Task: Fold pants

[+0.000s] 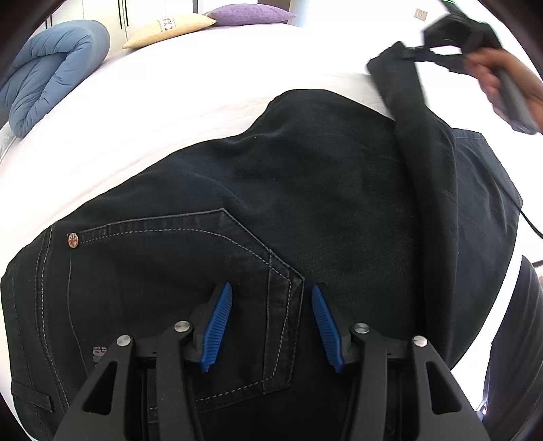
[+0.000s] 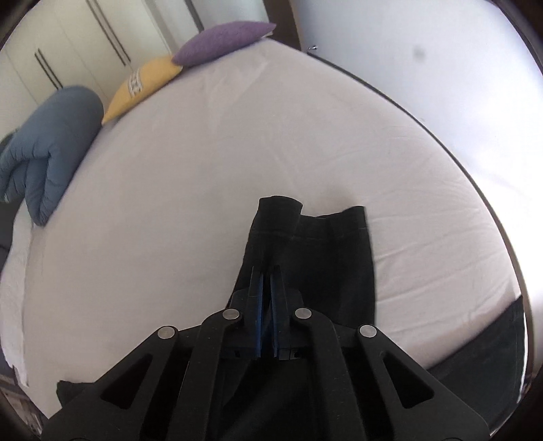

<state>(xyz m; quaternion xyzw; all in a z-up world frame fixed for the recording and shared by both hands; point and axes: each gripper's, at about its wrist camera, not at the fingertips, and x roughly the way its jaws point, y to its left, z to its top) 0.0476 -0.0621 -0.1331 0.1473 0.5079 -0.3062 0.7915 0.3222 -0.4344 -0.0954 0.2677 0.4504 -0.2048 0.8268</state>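
Dark pants [image 1: 271, 190] spread on white bed [image 1: 169, 101], seat side up w/ back pocket [image 1: 190, 271] and small rivet [image 1: 73, 240] showing in left wrist view. Left gripper [image 1: 271, 325] just above the pocket, blue pads [image 1: 217, 325] spread wide w/ nothing between them, so released; pocket corner seam visible in the gap. One leg [image 1: 420, 163] pulled up off the rest of the pants, rising toward upper right, blurred there. Right gripper [image 1: 451, 30] at that leg's far end, held in right hand [image 1: 502, 81], both blurred in left view. In right wrist view, right gripper [image 2: 266, 291] clenched on the leg: blue pads [image 2: 259, 315] nearly together w/ dark cloth pinched between, hem [image 2: 305, 220] sticking out past the tips over the sheet [image 2: 203, 169]. More pants cloth under and beside the gripper frame at bottom of that view. Blue duvet [image 1: 51, 71] rolled at left edge of bed, cream pillow [image 1: 169, 29] and purple pillow [image 1: 247, 15] along far side, well apart from the pants. White closet doors [image 2: 68, 44] behind the pillows.
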